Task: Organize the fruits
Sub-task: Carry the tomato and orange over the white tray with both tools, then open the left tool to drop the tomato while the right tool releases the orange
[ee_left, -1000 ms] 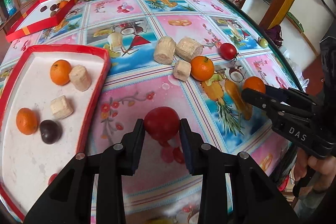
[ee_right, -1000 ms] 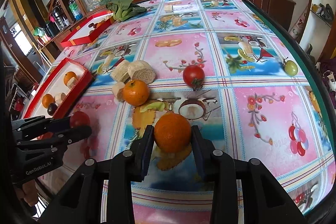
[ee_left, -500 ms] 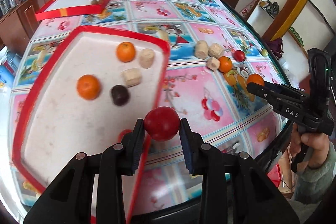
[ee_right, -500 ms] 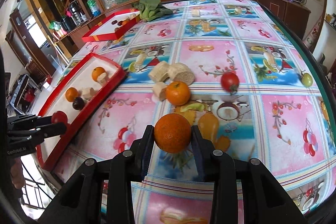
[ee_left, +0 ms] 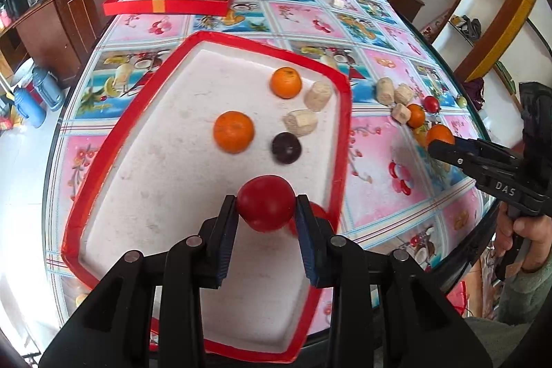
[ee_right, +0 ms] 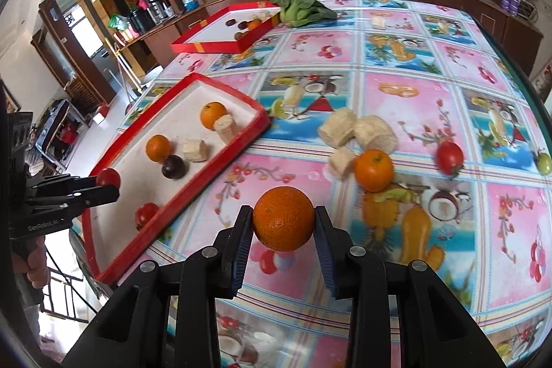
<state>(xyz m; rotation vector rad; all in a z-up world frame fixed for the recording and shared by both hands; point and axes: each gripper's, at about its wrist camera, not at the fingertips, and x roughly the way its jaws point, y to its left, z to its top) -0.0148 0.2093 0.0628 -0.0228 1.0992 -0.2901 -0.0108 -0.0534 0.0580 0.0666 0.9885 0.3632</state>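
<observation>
A second red fruit [ee_left: 315,212] was mostly hidden behind the left gripper's right finger [ee_left: 307,230], inside the near red tray [ee_left: 345,140]. The small dark items in the far red tray [ee_left: 165,6] were too small to identify.

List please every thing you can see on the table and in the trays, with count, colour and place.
near tray: 1, red rim, table's left side
oranges in near tray: 2, orange
dark fruit: 1, near tray
tomato: 1, red, near tray
pale chunks: 5; two in tray, three on table
orange on table: 1
tomato on table: 1, red
green fruit: 1, right edge
far tray: 1, red, holds small fruits
leafy vegetable: 1, green, far end
left gripper: holds red tomato
right gripper: holds orange
</observation>
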